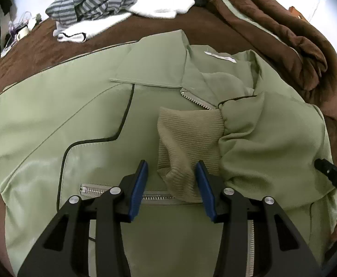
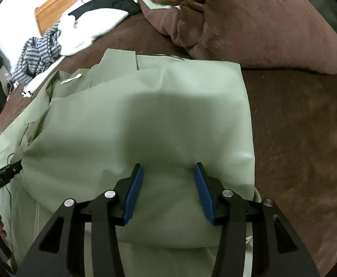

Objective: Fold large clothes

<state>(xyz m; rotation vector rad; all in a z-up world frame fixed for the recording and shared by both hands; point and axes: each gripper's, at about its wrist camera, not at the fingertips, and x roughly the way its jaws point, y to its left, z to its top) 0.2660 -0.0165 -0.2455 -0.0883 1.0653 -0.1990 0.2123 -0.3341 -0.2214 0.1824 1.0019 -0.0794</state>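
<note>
sage-green jacket lies spread on the brown bed, right under both tools. left tool stands apart, blue pads either side of the ribbed knit cuff without pinching it; the sleeve is laid across the chest, likely a fold just set down. right tool also apart, over smooth folded sleeve cloth (slick, faintly shiny shell). beyond the tools: a striped garment, heaped.

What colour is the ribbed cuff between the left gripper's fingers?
Khaki tan, duller than the pale green jacket; the ribbed cuff shows best in the left wrist view.
</note>
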